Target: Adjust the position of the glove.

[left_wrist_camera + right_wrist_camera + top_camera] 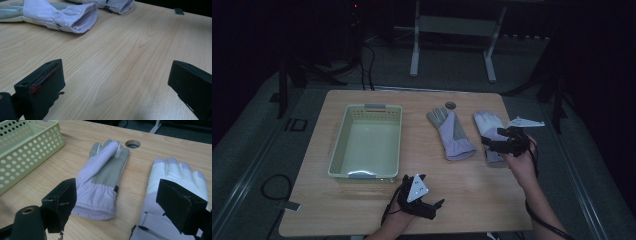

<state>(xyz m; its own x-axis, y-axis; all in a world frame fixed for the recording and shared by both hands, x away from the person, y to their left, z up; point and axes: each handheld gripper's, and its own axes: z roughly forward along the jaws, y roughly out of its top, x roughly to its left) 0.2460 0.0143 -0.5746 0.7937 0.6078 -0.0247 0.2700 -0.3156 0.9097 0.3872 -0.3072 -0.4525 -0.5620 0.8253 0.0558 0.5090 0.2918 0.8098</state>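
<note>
While over right glove (490, 131) near surface (462, 185) right edge, right claw (495, 139) gapes, nothing gripped; left claw (115, 85) released too. Could snag only cuff, dragging glove askew.

Basket (367, 142) on the left half of the table (462, 185), two gloves (451, 134) (488, 125) side by side right of it, round hole (451, 105) in the table just behind the nearer-centre glove, right gripper (503, 141) over the rightmost glove's cuff, left gripper (424, 200) at the near edge, in front of the basket's right corner
</note>
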